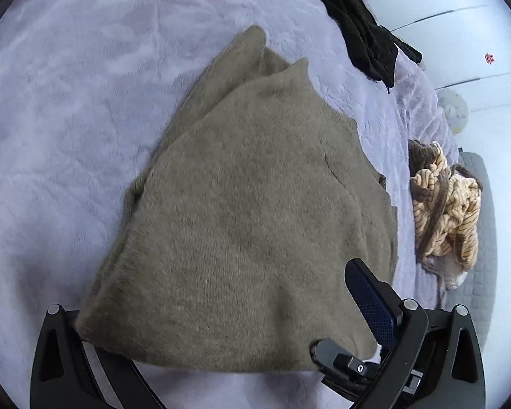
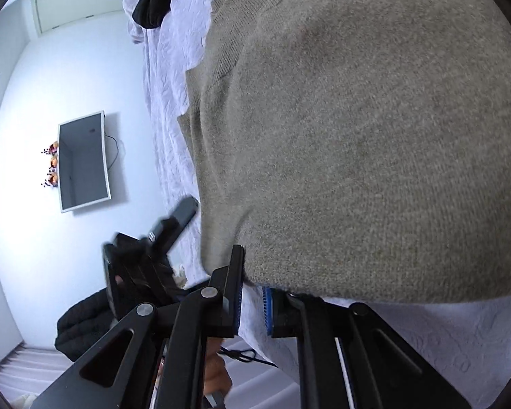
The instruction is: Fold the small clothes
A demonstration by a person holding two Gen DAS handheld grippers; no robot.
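The olive-brown knitted sweater (image 1: 242,204) lies spread on the pale lilac quilted bedspread (image 1: 61,109) of a bed, already doubled over itself, with two pointed corners at its far end and a broad folded edge at the near end. In the right wrist view the same knit fills most of the frame, its near hem (image 2: 289,283) draped over the tips of the right tool (image 2: 253,293).

The right tool is drawn in to a narrow slit, and the hem sits right at its blue-padded fingertips; it looks pinched there, though the cloth hides the contact itself. The left tool (image 1: 201,334) stands wide apart, one dark finger at the sweater's near left corner, the blue-padded finger (image 1: 371,303) lying on top of the knit at the near right. It grips nothing that I can see.

To do this fold well, I judge the left tool should take the near corner on its own side before any lift, so both corners rise level. Carry the edge low and evenly toward the far points, keeping the layers from sliding, since this soft knit will sag and bunch between the grips.

A black garment (image 1: 361,30) lies at the far right edge of the bed, and a cream-and-brown striped knit (image 1: 446,211) is heaped at the right, well apart from the sweater.
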